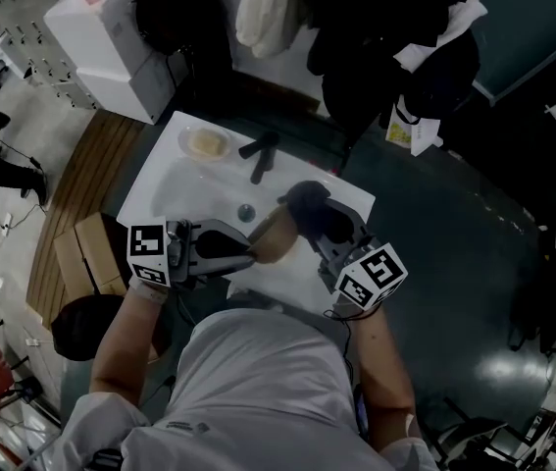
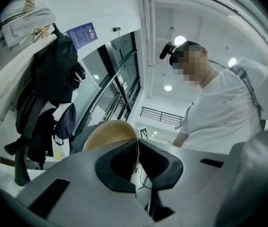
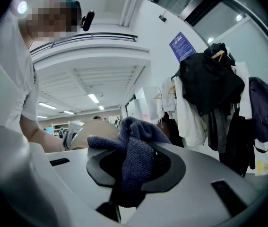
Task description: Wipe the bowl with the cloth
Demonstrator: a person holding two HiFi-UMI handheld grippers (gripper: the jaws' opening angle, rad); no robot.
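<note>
Clamping bowl (image 1: 275,232) rim in left gripper (image 1: 249,254) above sink (image 1: 173,180), pinching cloth (image 1: 306,197) tight in right gripper (image 1: 317,216) just beside bowl.

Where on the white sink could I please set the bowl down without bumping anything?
The barest patch is the basin floor left of the drain, between the soap dish behind and the left gripper in front. A narrower strip lies on the near side of the bowl. The back rim is crowded by soap dish and faucet.
</note>
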